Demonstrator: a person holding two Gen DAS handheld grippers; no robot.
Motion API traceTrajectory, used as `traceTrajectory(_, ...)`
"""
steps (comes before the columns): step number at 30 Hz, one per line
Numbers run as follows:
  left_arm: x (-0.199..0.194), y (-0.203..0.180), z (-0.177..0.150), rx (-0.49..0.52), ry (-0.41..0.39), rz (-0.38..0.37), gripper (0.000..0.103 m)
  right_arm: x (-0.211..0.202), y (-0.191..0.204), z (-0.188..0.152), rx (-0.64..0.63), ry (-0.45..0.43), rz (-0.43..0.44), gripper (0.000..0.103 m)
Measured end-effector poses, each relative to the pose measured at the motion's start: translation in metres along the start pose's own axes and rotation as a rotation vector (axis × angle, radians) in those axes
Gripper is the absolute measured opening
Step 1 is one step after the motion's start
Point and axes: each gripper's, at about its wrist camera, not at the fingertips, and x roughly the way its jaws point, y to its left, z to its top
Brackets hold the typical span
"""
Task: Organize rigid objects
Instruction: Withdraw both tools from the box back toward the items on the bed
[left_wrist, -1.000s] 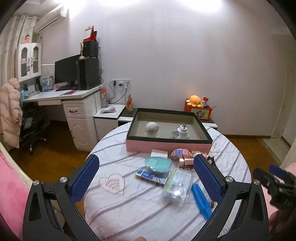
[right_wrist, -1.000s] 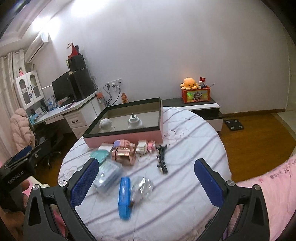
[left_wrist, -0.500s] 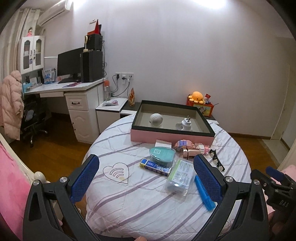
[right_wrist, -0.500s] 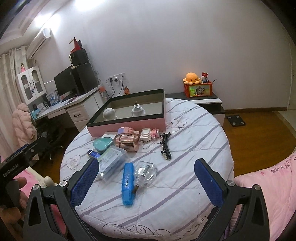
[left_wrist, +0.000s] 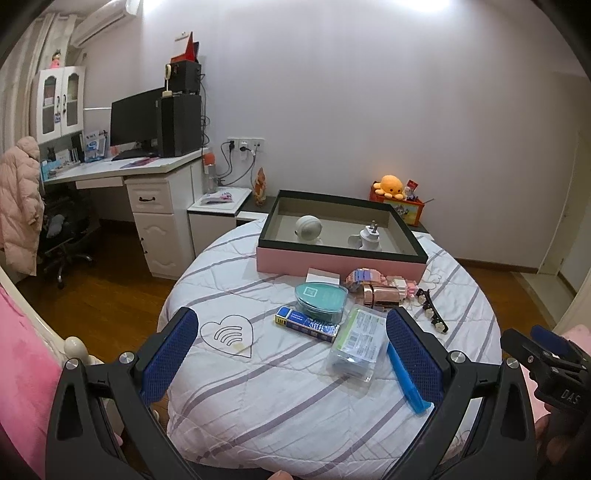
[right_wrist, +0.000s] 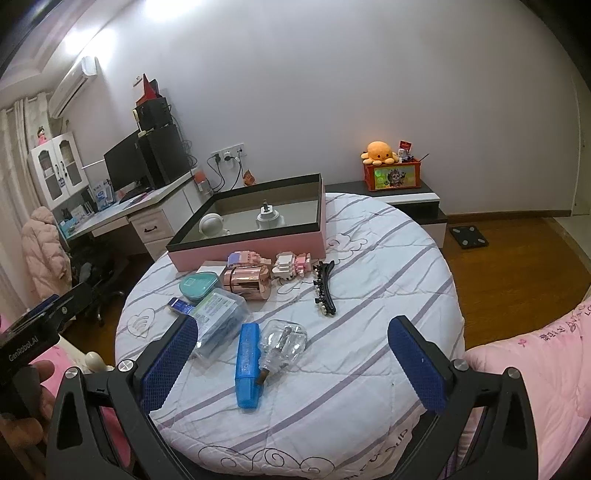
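Observation:
A pink box with a dark rim (left_wrist: 413, 236) (right_wrist: 314, 225) stands at the round table's far side, holding a white ball (left_wrist: 308, 228) and a white plug-like item (left_wrist: 370, 238). In front of it lie a teal case (left_wrist: 320, 300), a blue packet (left_wrist: 306, 326), a clear plastic box (left_wrist: 356, 343) (right_wrist: 218, 321), a blue bar (right_wrist: 248, 363), a clear bottle (right_wrist: 284, 341), a rose-gold cylinder (right_wrist: 246, 282), pink block toys (right_wrist: 291, 264) and a black hair clip (right_wrist: 323, 288). My left gripper (left_wrist: 291, 362) and right gripper (right_wrist: 291, 363) are open and empty, held back above the near edge.
The table carries a striped white quilt (left_wrist: 258, 406). A white desk with monitor (left_wrist: 136, 129) and an office chair (left_wrist: 59, 229) stand at left. A low cabinet with an orange plush (right_wrist: 380, 153) is behind. Pink bedding (right_wrist: 535, 362) lies at right. A scale (right_wrist: 468, 236) lies on the wood floor.
Both grippers have pulled back and up from the table, so the objects look smaller and more of the table shows. Nothing on the table has moved.

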Motion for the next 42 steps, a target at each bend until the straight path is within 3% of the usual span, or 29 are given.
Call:
traceTrajectory(24, 0.028, -0.001, -0.023, 0.013, 0.074, 0.001, 0.103, 0.021, 0.003, -0.009, -0.06, 0.07, -0.01, 0.103)
traceTrajectory(42, 0.074, -0.025, -0.054, 0.05, 0.178, -0.1, 0.103, 0.052, -0.006, -0.024, -0.04, 0.137, -0.03, 0.103)
